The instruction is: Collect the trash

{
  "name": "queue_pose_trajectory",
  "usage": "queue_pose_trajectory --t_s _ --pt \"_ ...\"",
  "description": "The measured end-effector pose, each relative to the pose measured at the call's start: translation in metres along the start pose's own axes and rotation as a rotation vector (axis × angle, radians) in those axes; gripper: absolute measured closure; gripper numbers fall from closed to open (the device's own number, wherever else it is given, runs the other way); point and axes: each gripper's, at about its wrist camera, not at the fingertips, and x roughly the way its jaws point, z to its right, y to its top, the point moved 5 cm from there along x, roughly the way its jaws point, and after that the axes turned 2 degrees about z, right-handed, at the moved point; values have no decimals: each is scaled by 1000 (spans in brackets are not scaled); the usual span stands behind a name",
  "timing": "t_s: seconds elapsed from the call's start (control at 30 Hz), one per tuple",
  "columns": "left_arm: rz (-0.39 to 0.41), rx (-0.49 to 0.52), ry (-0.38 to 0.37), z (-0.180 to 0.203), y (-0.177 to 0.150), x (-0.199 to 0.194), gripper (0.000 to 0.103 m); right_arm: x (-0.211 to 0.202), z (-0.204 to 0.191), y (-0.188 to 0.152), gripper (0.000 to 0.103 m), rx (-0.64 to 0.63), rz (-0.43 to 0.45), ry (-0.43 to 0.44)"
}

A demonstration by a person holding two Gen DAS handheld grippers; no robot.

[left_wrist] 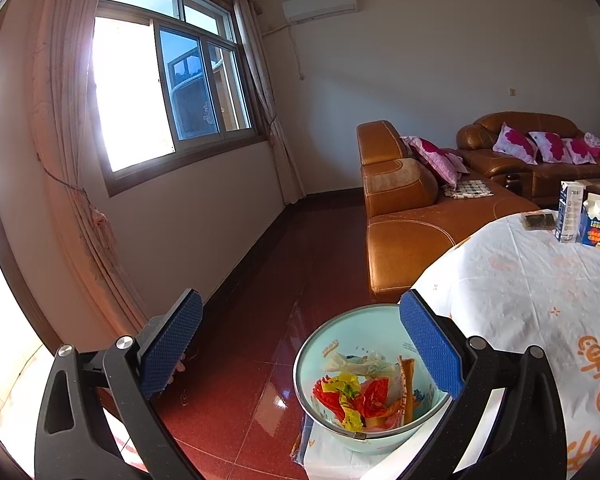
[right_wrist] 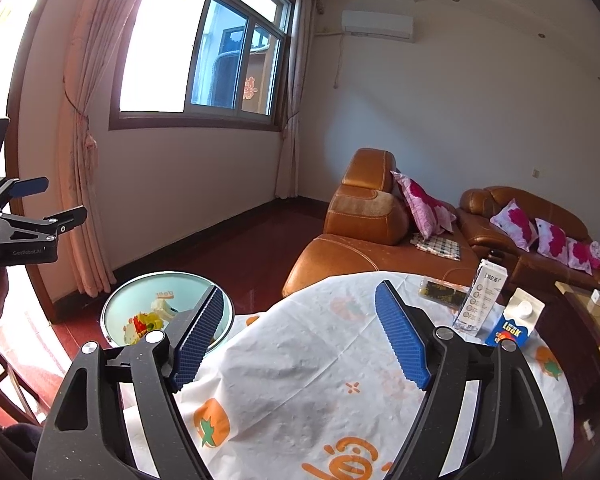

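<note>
Both grippers hover with jaws spread and empty over a round desk (right_wrist: 320, 380) in a sunlit living room. The left gripper (left_wrist: 300, 344) frames a pale bin (left_wrist: 312, 344) just beyond its right jaw, already holding crumpled red and yellow wrappers (left_wrist: 348, 396). Ahead of the right gripper (right_wrist: 300, 332), past its right jaw, two cartons (right_wrist: 485, 300) and a dark packet (right_wrist: 444, 292) sit on the desk's far edge. Judging by this, collection is partly done, with those three items apparently left.

Bright daylight, blown-out window (left_wrist: 132, 96) glare, glossy floor (left_wrist: 260, 380) reflections, sharp focus, fisheye-curved edges
</note>
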Motion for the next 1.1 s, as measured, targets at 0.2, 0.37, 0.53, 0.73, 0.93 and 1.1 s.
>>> queue_pose_trajectory --t_s 0.2,0.37,0.53,0.73,0.93,1.1 --pt "3 -4 7 -2 1 -1 6 -1 -2 1 25 -1 2 0" --pt "4 -2 10 -3 1 -2 6 -1 -3 1 25 -2 3 1" --pt "4 2 13 -3 1 -1 6 -2 -5 2 24 -5 4 -1" --pt "1 4 13 -4 1 -1 6 -2 -5 2 23 -4 4 0" --pt "-1 10 0 -2 1 -1 6 -5 -1 2 22 3 20 -9" --pt "-1 34 -6 3 -1 -1 6 -8 1 3 20 5 29 -16"
